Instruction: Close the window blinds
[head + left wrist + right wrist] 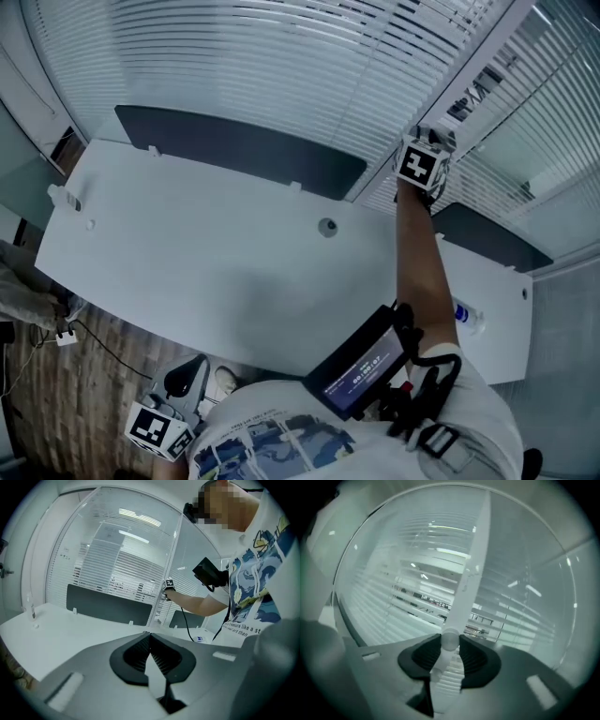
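White slatted blinds hang behind the desk with their slats apart, so the room beyond shows between them in the right gripper view. My right gripper is raised at the white window post. Its jaws are shut on the blinds' translucent wand, whose ribbed end lies between the pads. My left gripper hangs low by my left side, off the desk. In its own view the left gripper is shut with nothing between the pads, and it faces the blinds.
A white desk stands between me and the window, with a dark panel along its far edge and a round grommet. A water bottle lies at its right. A device is strapped to my right forearm. Cables lie on the wooden floor.
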A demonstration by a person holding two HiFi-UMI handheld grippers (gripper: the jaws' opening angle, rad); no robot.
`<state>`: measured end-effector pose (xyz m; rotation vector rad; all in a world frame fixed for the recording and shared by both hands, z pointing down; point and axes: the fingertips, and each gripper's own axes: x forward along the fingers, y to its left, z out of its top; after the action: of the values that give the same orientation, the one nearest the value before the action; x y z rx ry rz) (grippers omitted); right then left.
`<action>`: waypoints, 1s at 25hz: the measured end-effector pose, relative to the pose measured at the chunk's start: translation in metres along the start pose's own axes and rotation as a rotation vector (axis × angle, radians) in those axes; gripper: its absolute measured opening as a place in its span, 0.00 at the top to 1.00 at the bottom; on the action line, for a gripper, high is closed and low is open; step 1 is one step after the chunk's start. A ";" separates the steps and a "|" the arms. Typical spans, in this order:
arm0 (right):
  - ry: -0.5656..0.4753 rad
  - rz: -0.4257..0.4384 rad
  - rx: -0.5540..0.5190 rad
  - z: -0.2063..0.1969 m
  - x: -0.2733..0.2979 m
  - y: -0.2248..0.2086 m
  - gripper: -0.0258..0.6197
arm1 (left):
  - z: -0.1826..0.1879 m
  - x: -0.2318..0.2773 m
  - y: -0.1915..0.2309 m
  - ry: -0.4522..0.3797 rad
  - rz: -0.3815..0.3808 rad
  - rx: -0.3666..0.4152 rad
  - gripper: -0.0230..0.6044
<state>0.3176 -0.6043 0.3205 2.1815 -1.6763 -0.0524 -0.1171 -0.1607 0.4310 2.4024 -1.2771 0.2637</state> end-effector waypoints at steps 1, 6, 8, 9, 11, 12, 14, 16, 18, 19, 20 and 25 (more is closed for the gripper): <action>-0.003 -0.020 -0.087 0.000 0.000 0.003 0.77 | 0.000 0.000 0.001 -0.001 0.001 -0.001 0.96; -0.008 -0.046 -0.202 0.000 0.000 0.004 0.77 | 0.002 0.002 -0.001 0.002 -0.008 0.000 0.96; -0.026 -0.033 -0.167 0.001 0.000 0.004 0.77 | 0.003 0.003 -0.002 0.002 -0.011 0.002 0.96; -0.043 -0.014 -0.112 0.001 0.000 0.003 0.77 | 0.003 0.003 -0.002 0.001 -0.011 0.002 0.96; -0.075 0.050 0.097 -0.001 -0.001 -0.001 0.77 | 0.002 0.003 -0.001 0.001 -0.012 0.001 0.96; -0.081 0.095 0.243 -0.003 -0.002 -0.003 0.77 | 0.002 0.002 -0.001 0.002 -0.012 0.000 0.96; -0.069 0.200 0.560 -0.007 -0.002 -0.005 0.77 | 0.002 0.003 -0.001 0.003 -0.014 0.000 0.96; -0.063 0.279 0.805 -0.009 0.000 -0.006 0.77 | 0.003 0.004 -0.003 0.003 -0.019 0.003 0.96; -0.061 0.318 0.946 -0.009 0.001 -0.008 0.77 | 0.003 0.004 -0.003 0.003 -0.024 0.005 0.96; -0.057 0.328 0.985 -0.011 0.002 -0.009 0.77 | 0.002 0.004 -0.003 0.003 -0.025 0.004 0.96; -0.050 0.332 0.997 -0.012 0.002 -0.009 0.77 | 0.002 0.005 -0.003 0.002 -0.026 0.003 0.96; -0.004 0.236 0.659 -0.009 0.000 -0.008 0.77 | 0.003 0.004 -0.002 0.000 -0.027 0.003 0.96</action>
<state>0.3276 -0.6006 0.3264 2.3785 -2.1615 0.6445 -0.1128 -0.1638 0.4296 2.4200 -1.2439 0.2577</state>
